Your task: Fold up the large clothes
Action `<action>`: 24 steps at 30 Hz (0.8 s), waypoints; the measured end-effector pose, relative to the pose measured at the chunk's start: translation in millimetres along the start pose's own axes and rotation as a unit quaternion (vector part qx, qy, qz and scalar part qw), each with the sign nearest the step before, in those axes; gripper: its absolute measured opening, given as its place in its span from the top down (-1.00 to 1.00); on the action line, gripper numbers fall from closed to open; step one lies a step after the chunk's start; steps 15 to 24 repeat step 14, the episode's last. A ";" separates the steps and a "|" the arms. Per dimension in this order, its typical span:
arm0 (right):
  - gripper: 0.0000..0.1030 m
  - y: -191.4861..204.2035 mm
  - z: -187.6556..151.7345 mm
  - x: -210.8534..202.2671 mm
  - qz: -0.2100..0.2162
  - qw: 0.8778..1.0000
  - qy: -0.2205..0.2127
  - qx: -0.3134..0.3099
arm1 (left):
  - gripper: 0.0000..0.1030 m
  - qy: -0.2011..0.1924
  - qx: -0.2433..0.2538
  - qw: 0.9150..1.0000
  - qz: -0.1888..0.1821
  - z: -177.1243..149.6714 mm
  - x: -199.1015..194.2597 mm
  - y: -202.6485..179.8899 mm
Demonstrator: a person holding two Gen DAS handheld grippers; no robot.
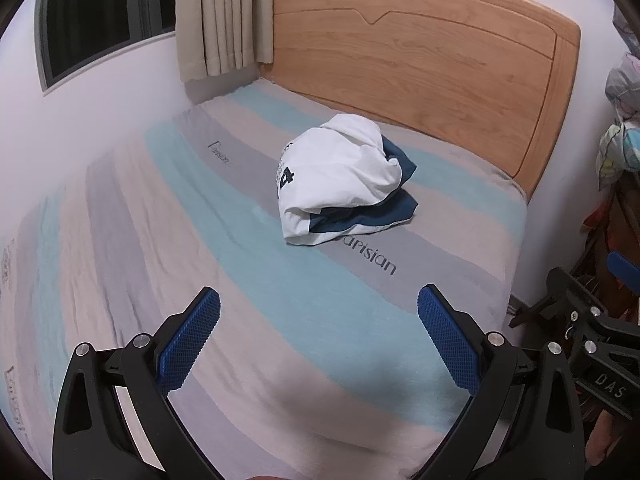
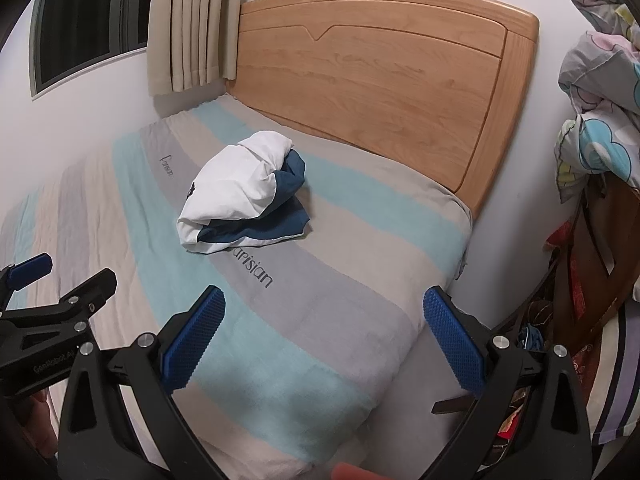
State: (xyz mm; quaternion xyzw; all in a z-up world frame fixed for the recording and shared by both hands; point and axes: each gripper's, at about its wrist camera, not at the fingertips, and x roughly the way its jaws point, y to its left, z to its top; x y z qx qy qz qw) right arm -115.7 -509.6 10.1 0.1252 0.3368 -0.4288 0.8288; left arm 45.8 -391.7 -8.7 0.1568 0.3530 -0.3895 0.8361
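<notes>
Window (image 1: 100,20) and curtain (image 1: 224,16) far left, striped bed (image 1: 280,320) across the middle, wooden headboard (image 1: 420,52) behind. The garment (image 1: 340,184), white with dark blue parts, sits as a crumpled heap on the bed near the headboard, just above the "Parisian" print. It is not folded and not flat.

Left gripper (image 1: 319,312): fingers spread wide, holding nothing, hovering over the near bed, well short of the heap. Right gripper (image 2: 324,312): also spread, empty, over the bed's right corner.

Judgement: the heap needs picking up by an edge or shoulder seam rather than the bulk, one gripper per side, then spreading flat before any fold. Grabbing the middle would likely just lift a lump. Aim for the white hem at the near lower edge, where loose cloth shows.

Views: the left wrist view shows the printed number on the white front, mostly turned away in the right. The right wrist view shows the bundled bedding (image 2: 600,80) at far right much more fully, plus the left gripper's side profile.
</notes>
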 end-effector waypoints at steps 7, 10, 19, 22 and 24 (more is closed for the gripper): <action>-0.86 1.0 -4.0 -3.4 0.001 1.000 0.002 0.000 | -0.89 -0.010 0.001 1.000 -0.026 0.7 -8.0 -2.9; -0.86 0.5 -4.0 -3.6 -0.002 1.000 0.002 0.003 | -0.89 0.001 0.011 1.000 -0.021 0.9 -6.1 -6.1; -0.86 -0.3 -1.4 -2.4 -0.001 1.000 0.002 0.005 | -0.89 0.007 0.016 0.999 -0.030 0.6 -6.2 -6.1; -0.86 -0.3 -1.4 -2.4 -0.001 1.000 0.002 0.005 | -0.89 0.007 0.016 0.999 -0.030 0.6 -6.2 -6.1; -0.86 -0.3 -1.4 -2.4 -0.001 1.000 0.002 0.005 | -0.89 0.007 0.016 0.999 -0.030 0.6 -6.2 -6.1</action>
